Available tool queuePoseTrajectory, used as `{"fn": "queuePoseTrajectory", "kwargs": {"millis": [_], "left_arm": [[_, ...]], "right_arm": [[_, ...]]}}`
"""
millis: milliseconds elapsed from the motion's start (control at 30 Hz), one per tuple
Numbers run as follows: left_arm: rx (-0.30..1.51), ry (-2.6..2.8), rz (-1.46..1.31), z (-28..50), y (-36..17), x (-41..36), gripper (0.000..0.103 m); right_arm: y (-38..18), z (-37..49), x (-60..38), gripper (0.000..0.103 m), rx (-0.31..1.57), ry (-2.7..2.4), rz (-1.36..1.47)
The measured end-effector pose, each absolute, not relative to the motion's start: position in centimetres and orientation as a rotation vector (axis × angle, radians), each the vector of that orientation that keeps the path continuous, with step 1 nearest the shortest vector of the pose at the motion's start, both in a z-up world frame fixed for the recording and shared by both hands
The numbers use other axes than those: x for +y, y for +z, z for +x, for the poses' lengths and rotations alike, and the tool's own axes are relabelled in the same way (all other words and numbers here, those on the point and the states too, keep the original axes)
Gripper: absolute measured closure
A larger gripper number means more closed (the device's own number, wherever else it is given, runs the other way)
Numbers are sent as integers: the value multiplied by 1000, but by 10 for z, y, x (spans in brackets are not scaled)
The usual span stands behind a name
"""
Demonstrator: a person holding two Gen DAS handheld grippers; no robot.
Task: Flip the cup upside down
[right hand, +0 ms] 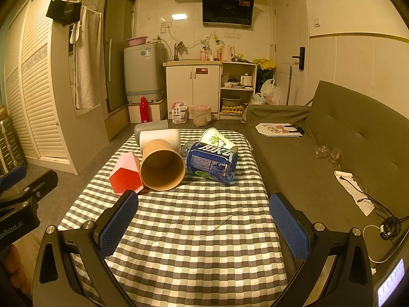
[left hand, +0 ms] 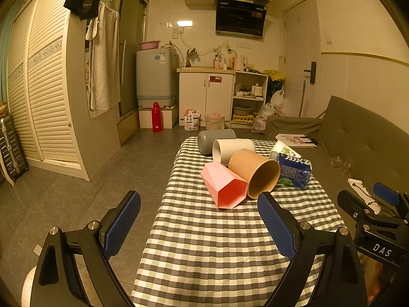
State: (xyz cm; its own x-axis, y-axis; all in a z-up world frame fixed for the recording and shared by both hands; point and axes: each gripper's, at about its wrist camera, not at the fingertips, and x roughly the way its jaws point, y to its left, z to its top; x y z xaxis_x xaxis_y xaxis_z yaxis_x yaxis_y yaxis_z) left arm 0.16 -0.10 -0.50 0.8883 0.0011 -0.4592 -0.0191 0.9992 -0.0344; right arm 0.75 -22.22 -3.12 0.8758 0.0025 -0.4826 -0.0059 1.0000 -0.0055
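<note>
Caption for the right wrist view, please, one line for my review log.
Open right gripper hovers over the checkered table, facing toppled kraft paper cup, pink faceted cup and blue bottle.

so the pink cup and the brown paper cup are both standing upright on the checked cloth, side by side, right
Not quite. The pink cup and the brown paper cup are side by side on the checked cloth, but both lie on their sides, open mouths facing the camera. The right wrist view shows it most clearly.
</note>
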Motion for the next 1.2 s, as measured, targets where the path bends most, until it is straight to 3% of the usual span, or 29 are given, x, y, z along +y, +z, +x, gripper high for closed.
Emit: {"fn": "queuePoseTrajectory", "kwargs": {"millis": [767, 1200], "left_arm": [[572, 24, -87, 18, -7, 0, 8], [685, 49, -53, 121, 10, -26, 8]], "right_arm": [[-19, 19, -230, 0, 578, 70, -26], [24, 144, -277, 0, 657, 179, -151]]}}
